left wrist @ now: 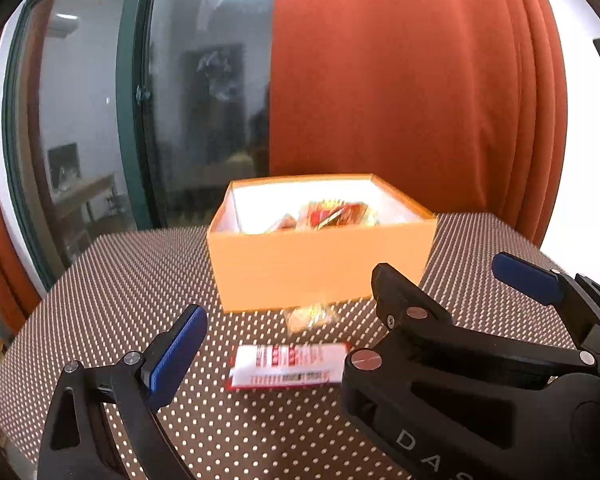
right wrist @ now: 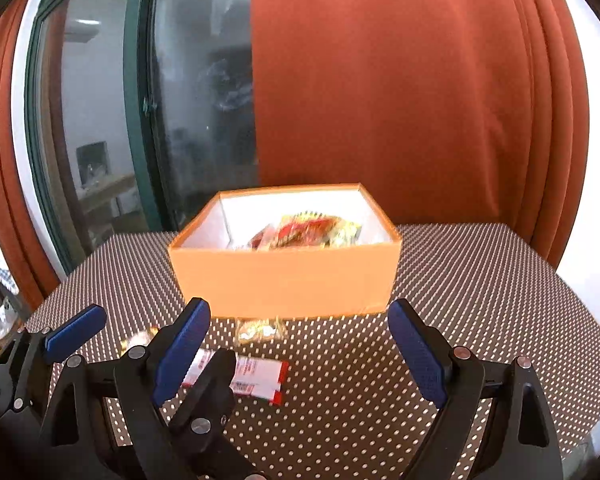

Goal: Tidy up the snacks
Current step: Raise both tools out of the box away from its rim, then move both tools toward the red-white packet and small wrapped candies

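Dotted brown tablecloth (left wrist: 120, 280) is carrying everything. Red-and-white snack bar packet (left wrist: 288, 364) is lying flat on it, near the front, just short of the orange box (left wrist: 320, 264). Small gold-wrapped candy (left wrist: 308, 318) is sitting between the packet and the box, right at the foot of the box's front wall. A second gold-wrapped piece (right wrist: 140, 338) is showing left of the packet in the right wrist view, partly hidden behind a finger. Box is standing open-topped, white inside, with a heap of red and gold wrapped snacks (left wrist: 332, 214) lying in it. Right gripper (right wrist: 300, 308) is hanging over the cloth with jaws spread wide, nothing between the pads, candy and box front showing through the gap. Left gripper (left wrist: 296, 312) is sitting just beside it, also spread wide and gripping nothing; the two tools are overlapping, one left finger crossing over the packet in the right wrist view. Orange curtain (left wrist: 400, 80) and a dark glass door (left wrist: 80, 120) are filling the background.
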Motion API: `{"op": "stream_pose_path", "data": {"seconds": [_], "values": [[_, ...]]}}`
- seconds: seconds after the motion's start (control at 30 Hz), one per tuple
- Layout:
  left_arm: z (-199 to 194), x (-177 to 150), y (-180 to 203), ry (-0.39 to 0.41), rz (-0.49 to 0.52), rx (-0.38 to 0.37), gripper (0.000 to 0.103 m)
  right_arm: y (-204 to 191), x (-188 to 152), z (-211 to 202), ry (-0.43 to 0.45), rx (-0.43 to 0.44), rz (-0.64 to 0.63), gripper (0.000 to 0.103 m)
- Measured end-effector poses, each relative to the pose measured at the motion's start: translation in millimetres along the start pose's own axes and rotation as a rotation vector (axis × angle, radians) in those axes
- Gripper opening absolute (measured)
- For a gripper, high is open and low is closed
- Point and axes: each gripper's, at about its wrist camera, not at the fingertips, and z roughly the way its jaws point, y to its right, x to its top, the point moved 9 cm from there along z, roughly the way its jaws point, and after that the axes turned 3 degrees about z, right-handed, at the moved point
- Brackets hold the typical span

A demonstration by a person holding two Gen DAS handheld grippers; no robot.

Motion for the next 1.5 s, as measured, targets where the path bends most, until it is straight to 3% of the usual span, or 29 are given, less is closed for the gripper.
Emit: {"op": "stream_pose_path", "data": {"seconds": [0.3, 0.47, 0.7, 1.07, 1.5], "values": [[35.3, -49.3, -27.4, -0.113, -0.025, 0.050, 0.098, -12.8, -44.0, 38.4, -0.086, 0.031, 0.011, 0.092], [63.7, -70.6, -50.4, -0.184, -0.024, 0.089, 0.098, -23.1, -66.6, 67.2, -0.176, 0.046, 0.006, 0.092], [91.9, -89.4, -78.6, -0.263, -0.018, 0.112, 0.097, -43.1, -81.4, 94.6, -0.239, 0.066, -0.019, 0.092], [125.8, -85.9, -117.9, -0.331, -0.029, 0.135, 0.095, -59.3, -73.3, 128.6, -0.270, 0.064, -0.007, 0.092], [153.7, -78.8, -150.5, -0.358, -0.037, 0.183, 0.083, -78.2, -60.4, 166.6, -0.280, 0.060, -0.009, 0.092]]}}
